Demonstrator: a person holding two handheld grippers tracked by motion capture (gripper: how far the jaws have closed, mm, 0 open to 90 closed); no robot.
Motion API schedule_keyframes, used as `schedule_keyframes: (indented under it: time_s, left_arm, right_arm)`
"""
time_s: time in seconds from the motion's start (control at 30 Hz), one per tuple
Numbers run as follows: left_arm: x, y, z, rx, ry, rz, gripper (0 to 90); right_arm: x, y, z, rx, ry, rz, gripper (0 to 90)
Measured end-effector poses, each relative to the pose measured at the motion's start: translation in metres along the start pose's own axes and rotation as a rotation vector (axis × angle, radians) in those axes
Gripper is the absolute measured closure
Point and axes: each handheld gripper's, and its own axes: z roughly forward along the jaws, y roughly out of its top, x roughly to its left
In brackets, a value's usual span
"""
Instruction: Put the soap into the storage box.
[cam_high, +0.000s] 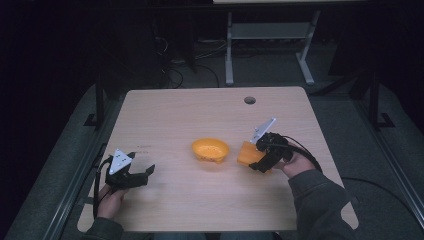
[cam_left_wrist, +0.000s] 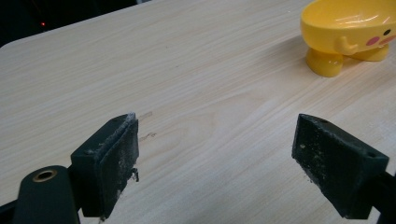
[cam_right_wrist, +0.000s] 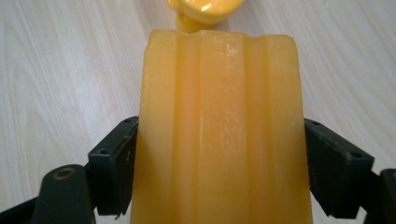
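A yellow duck-faced bowl (cam_high: 210, 149) stands on its little feet near the middle of the wooden table (cam_high: 190, 115); the bowl (cam_left_wrist: 348, 28) is also at the top right of the left gripper view. My right gripper (cam_high: 260, 161) is shut on a ribbed orange block (cam_high: 248, 153) just right of the bowl. In the right gripper view the orange block (cam_right_wrist: 219, 135) sits squeezed between both jaws, the bowl (cam_right_wrist: 205, 11) partly hidden behind it. My left gripper (cam_high: 145, 175) rests open low at the table's left, nothing between its pads (cam_left_wrist: 112, 163).
A round cable hole (cam_high: 249, 100) sits near the table's far edge. Beyond the table stands a white desk frame (cam_high: 270, 45) on a dark floor with cables. A person's sleeve (cam_high: 320, 200) lies over the near right corner.
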Motion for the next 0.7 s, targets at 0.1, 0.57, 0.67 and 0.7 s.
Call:
schedule_keyframes:
  time_s: [0.1,0.57,0.67,0.7]
  left_arm:
    - [0.000,0.000,0.000,-0.001,-0.001,-0.001,14.0]
    - [0.001,0.000,0.000,-0.002,0.001,-0.004,14.0]
    - [0.001,0.000,-0.001,-0.004,0.002,-0.003,14.0]
    - [0.001,0.000,-0.001,-0.005,0.001,-0.002,14.0]
  right_arm:
    - [0.000,0.006,-0.002,0.003,-0.001,-0.003,20.4]
    - [-0.006,0.032,-0.002,-0.010,0.010,-0.043,20.4]
    - [-0.008,0.038,-0.003,-0.017,0.012,-0.050,20.4]
    - [-0.008,0.040,-0.002,-0.018,0.014,-0.050,20.4]
